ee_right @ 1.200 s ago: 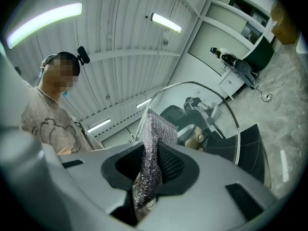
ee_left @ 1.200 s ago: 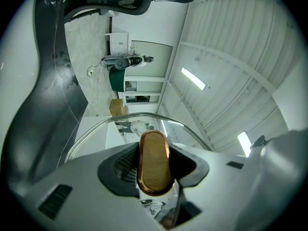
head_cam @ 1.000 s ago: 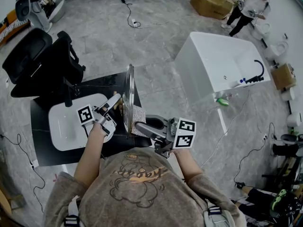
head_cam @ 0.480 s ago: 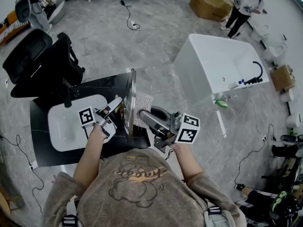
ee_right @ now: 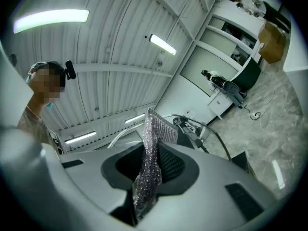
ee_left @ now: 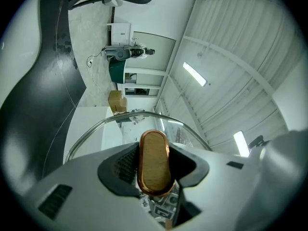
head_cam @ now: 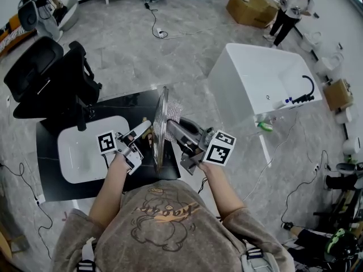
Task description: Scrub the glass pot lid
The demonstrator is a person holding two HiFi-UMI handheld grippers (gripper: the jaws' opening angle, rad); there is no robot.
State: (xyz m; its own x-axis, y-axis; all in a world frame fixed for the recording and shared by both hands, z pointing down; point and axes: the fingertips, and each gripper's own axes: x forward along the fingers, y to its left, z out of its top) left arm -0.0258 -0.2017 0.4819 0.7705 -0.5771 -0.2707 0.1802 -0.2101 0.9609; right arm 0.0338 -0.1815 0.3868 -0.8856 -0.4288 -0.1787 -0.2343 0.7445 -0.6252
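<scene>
Glass with a metal rim, the round pot lid (head_cam: 160,123) stands on edge above the black counter (head_cam: 119,103), beside the white basin (head_cam: 79,152). We see our left gripper (head_cam: 144,132) with its fingers clamped on the lid's oblong copper-edged wooden knob (ee_left: 154,162). Our right gripper (head_cam: 173,128) pinches a silvery mesh scrubbing cloth (ee_right: 151,167), lying against the lid's other face.
</scene>
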